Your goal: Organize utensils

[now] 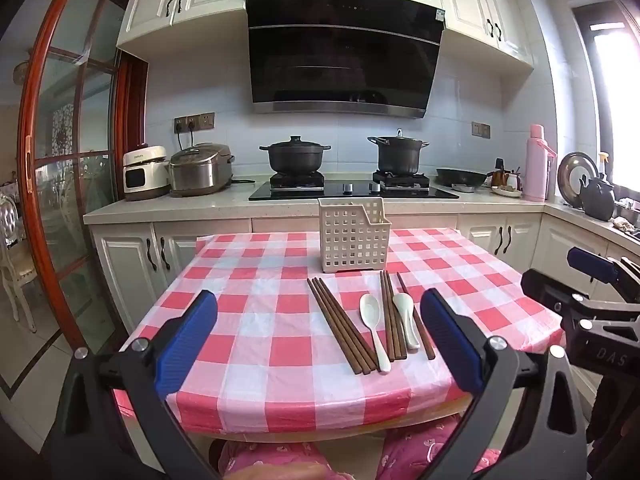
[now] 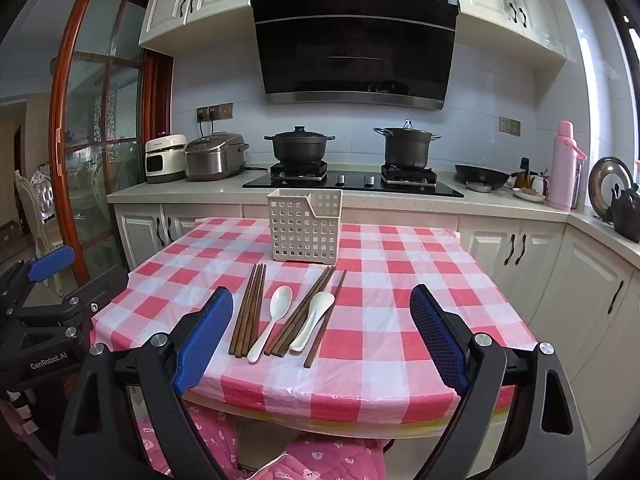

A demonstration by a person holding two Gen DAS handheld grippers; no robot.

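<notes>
A white slotted utensil basket [image 1: 353, 236] [image 2: 305, 224] stands upright at the middle of the table. In front of it lie a bundle of brown chopsticks [image 1: 342, 325] [image 2: 248, 312], a white spoon [image 1: 374, 326] [image 2: 271, 320], a second group of chopsticks [image 1: 391, 316] [image 2: 302, 312] with a second white spoon [image 1: 406, 318] [image 2: 314, 318] lying on them, and one separate chopstick [image 1: 418, 320] [image 2: 325, 320]. My left gripper [image 1: 319, 338] hangs open over the table's near edge, left of the utensils. My right gripper [image 2: 322, 336] is open too, with nothing between its fingers.
The table wears a pink and white checked cloth [image 1: 256, 292] [image 2: 400, 292]. Behind it runs a counter with a hob and two dark pots [image 1: 295, 156] [image 1: 398, 154]. A person's pink-clad knees [image 2: 320, 458] sit under the table's near edge. The right gripper's body [image 1: 592, 312] shows at the left view's right.
</notes>
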